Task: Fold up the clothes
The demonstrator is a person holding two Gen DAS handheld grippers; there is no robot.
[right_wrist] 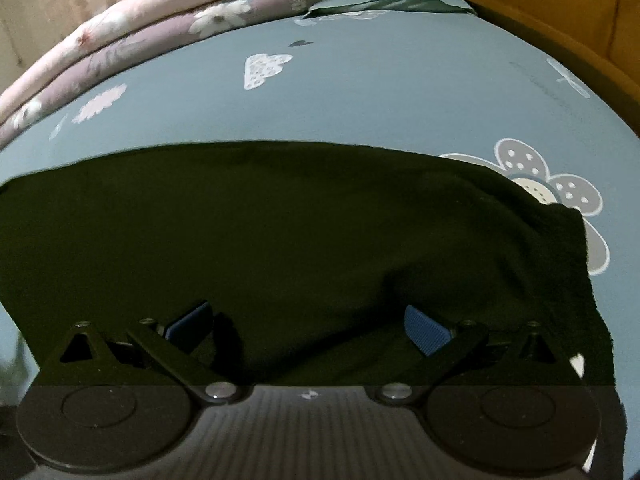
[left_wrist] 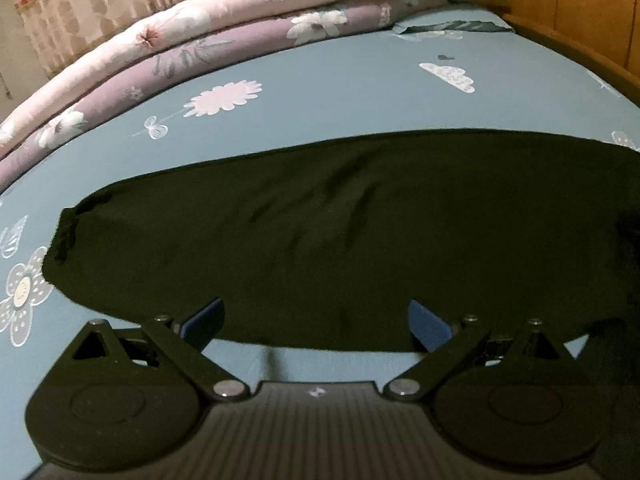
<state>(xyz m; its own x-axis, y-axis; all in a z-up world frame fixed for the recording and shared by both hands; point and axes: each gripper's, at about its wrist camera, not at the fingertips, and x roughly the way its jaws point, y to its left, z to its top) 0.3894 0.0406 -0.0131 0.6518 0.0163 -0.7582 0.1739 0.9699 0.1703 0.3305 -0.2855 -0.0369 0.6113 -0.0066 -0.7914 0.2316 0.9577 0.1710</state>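
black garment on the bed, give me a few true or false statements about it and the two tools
1. The black garment lies spread on a blue sheet printed with flowers. True.
2. The left tool is clamped shut on the cloth. False: its blue pads stand wide apart at the garment's near edge.
3. The right tool is open over the garment. True.
4. Folded quilts lie along the far left side of the bed. True.
5. The garment is red. False: it is black.
6. The garment is already folded into a small square. False: it lies as one long strip across both views.
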